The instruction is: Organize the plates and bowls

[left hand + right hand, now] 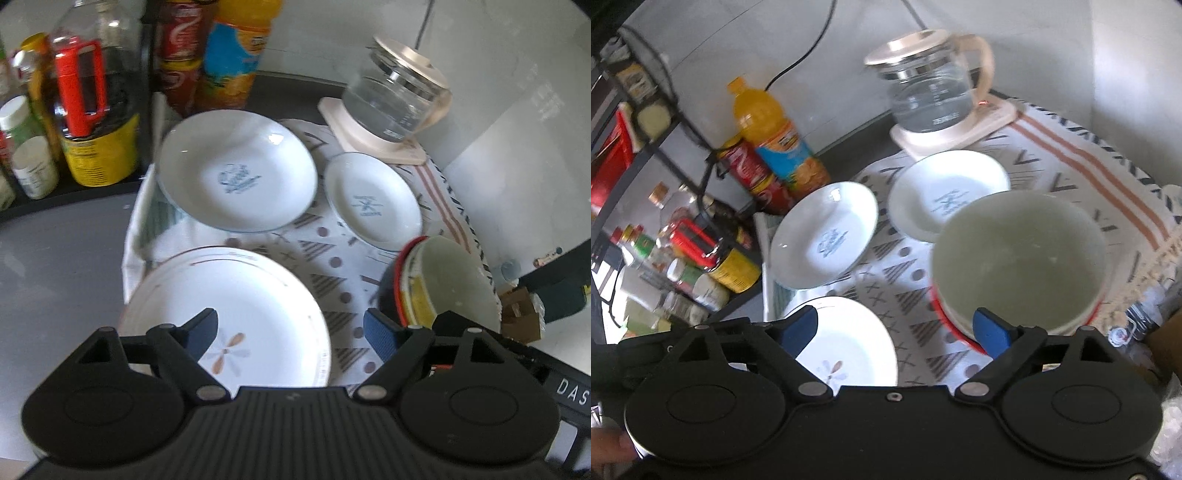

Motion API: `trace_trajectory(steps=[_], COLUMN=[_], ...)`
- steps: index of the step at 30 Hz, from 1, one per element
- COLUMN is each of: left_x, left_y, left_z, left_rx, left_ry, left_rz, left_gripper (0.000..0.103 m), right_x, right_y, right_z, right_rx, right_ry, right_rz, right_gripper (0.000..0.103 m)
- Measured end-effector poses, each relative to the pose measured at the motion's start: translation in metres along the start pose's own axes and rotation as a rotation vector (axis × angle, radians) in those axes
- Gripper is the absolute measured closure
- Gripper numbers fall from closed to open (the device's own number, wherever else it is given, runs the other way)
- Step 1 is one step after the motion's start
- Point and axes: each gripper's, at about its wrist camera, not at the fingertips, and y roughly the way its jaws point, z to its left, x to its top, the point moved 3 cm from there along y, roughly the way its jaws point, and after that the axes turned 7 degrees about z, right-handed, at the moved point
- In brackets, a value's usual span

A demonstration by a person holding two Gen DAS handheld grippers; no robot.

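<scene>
On a patterned cloth [332, 273] [908, 291] lie a large flower-print plate [236, 310] [849, 339], a deep white plate with a blue mark [236, 170] [823, 236] and a smaller white plate [373, 199] [942, 192]. A pale bowl [454, 284] [1019, 258] sits nested in a red-rimmed bowl. My left gripper [291, 332] hangs open above the flower plate's right edge, nothing between its fingers. My right gripper [895, 328] is open over the cloth between the flower plate and the bowls, holding nothing.
A glass kettle [395, 99] [931, 88] on its base stands at the back of the cloth. An orange juice bottle [236, 51] [775, 140], red cans [181, 55] and a rack of jars and bottles [85, 110] [683, 251] crowd the left. A wall rises at the right.
</scene>
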Motion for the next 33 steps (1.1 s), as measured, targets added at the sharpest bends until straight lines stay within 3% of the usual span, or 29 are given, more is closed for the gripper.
trace_trajectory(steps=[12,23,33], left_x=[0.009,0.034,0.059], left_y=[-0.006,0.005,0.040], left_z=[0.044,0.072,0.090], left_rx=[0.025,0.036,0.011], left_ry=[-0.106,-0.218,-0.309], left_rz=[-0.022,-0.091,-0.114], left_gripper=[0.019,0.019,0.026], right_x=[0.010,0.038,0.055], right_y=[0.027,0.065,0.110], right_z=[0.029,0.040,0.040], right_rx=[0.023,0.027,0.031], right_ry=[-0.066,-0.116,-0.093], right_rz=[0.050,0.072,0.114], right_gripper=[0.011,0.012,0.026])
